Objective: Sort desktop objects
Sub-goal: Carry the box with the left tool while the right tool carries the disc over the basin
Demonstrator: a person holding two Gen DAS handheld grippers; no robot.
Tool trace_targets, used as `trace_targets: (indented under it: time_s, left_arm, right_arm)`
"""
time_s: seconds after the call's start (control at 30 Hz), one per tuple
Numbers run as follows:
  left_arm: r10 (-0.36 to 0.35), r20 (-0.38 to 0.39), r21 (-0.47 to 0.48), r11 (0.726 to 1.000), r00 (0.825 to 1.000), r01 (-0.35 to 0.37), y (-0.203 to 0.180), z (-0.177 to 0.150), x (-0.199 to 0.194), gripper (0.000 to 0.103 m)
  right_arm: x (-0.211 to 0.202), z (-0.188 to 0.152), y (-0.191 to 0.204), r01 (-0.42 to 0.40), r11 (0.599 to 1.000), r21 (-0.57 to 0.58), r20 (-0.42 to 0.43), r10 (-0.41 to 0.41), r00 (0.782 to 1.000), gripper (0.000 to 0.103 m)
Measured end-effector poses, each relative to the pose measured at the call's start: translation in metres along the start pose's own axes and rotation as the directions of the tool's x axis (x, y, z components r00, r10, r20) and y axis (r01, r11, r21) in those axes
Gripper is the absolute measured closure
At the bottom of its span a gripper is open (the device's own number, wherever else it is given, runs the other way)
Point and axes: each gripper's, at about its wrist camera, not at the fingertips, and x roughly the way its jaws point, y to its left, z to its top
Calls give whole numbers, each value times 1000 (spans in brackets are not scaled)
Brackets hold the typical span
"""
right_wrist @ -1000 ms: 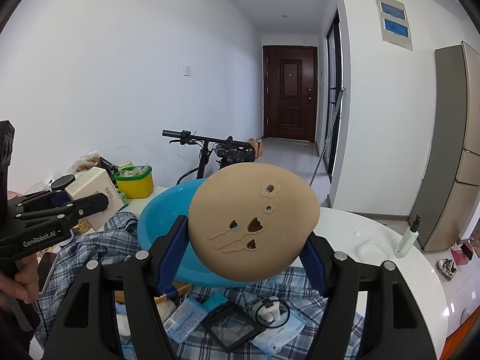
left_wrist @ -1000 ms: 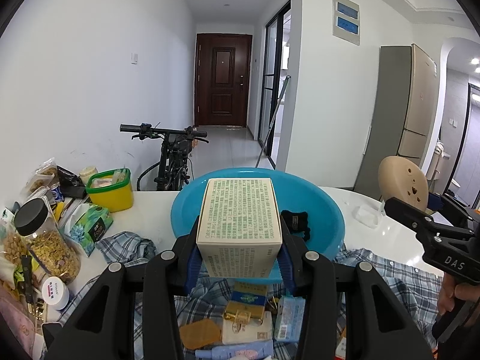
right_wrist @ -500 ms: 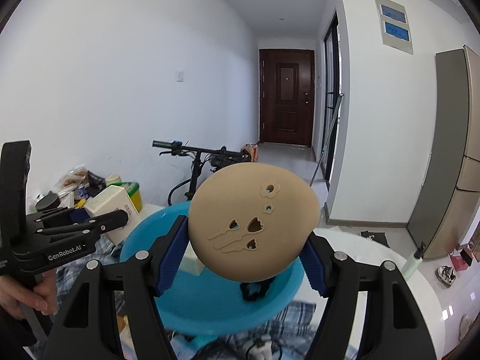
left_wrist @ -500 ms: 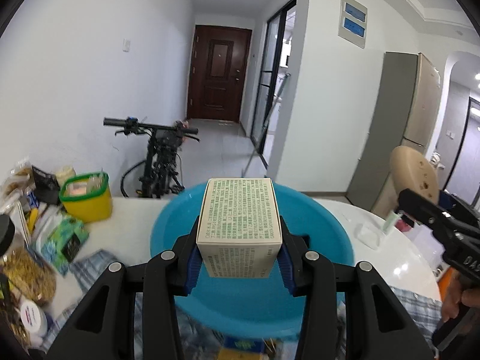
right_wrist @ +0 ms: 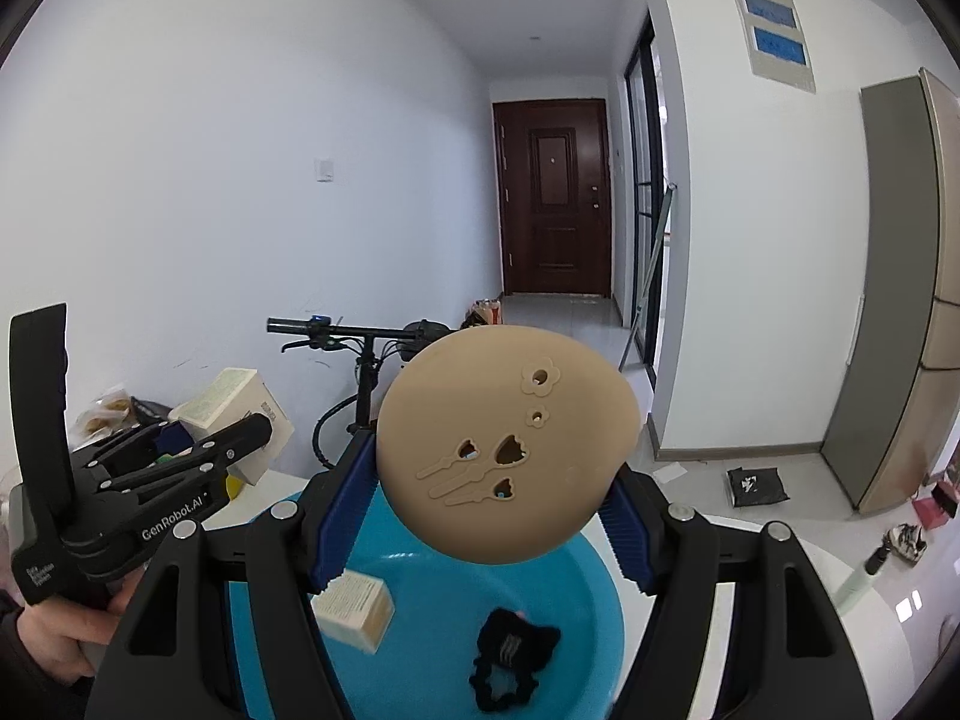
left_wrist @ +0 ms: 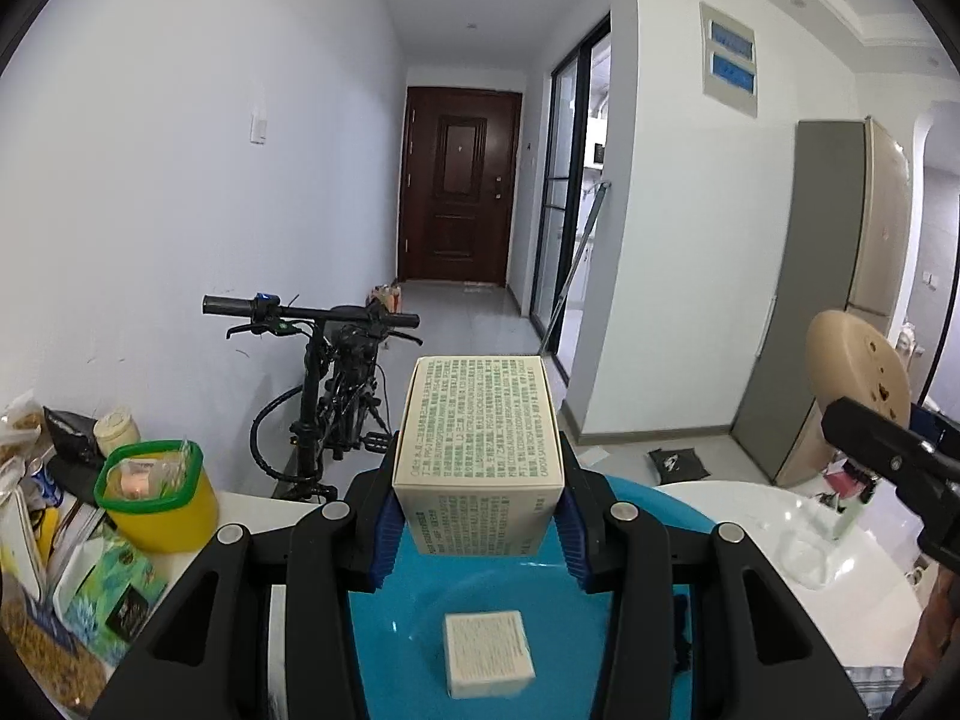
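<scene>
Left gripper point(left_wrist: 477, 531): blue ribbed pads clamped on both sides of a cream cardboard box with green print point(left_wrist: 478, 441), held above a round blue plastic basin point(left_wrist: 678, 516). Right gripper point(right_wrist: 480, 516): jaws part-spread, gripping a tan oval plastic disc with flower cut-outs point(right_wrist: 507, 450) by its edges. In basin: small cream box point(left_wrist: 487, 652), black fabric scrunchie point(right_wrist: 510, 654). Left, on the white table point(left_wrist: 774, 516): yellow tub with green rim point(left_wrist: 156, 495).

Right gripper point(right_wrist: 480, 516) clamps tan disc point(right_wrist: 507, 444) above blue basin point(right_wrist: 600, 594).
</scene>
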Motion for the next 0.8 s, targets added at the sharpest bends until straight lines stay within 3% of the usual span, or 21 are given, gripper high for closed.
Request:
trace_targets:
  time_s: [0.1,0.37,0.5,0.57,0.67,0.8]
  left_arm:
    - [30,-45,-7,1000,999,-30,1,1,20,58]
    - [17,-68,6,1000,998,-17,-3,0,29,58]
    - [4,-134,-16,1000,991,-6,-2,5,35,58]
    - [36,-252,-10,999,967,-39,-2,6,46,58]
    - [34,-340,2,999,940,-35,-3,3,53,58]
    - [71,-463,29,997,884,-65,-4,-6,67,58]
  right_arm:
    - [18,3,-5,13,1000,1,-16,-13,1000,35]
    - [34,9,-11,15,1000,-6,-56,-16,998,35]
    - [38,14,-9,2,1000,-10,-86,-3,996,35]
    - [42,16,-8,-14,1000,-13,-116,12,993,35]
    - [56,19,-4,-20,998,-54,-211,8,978,35]
    - [78,15,-4,-51,997,-54,-378,27,926,35]
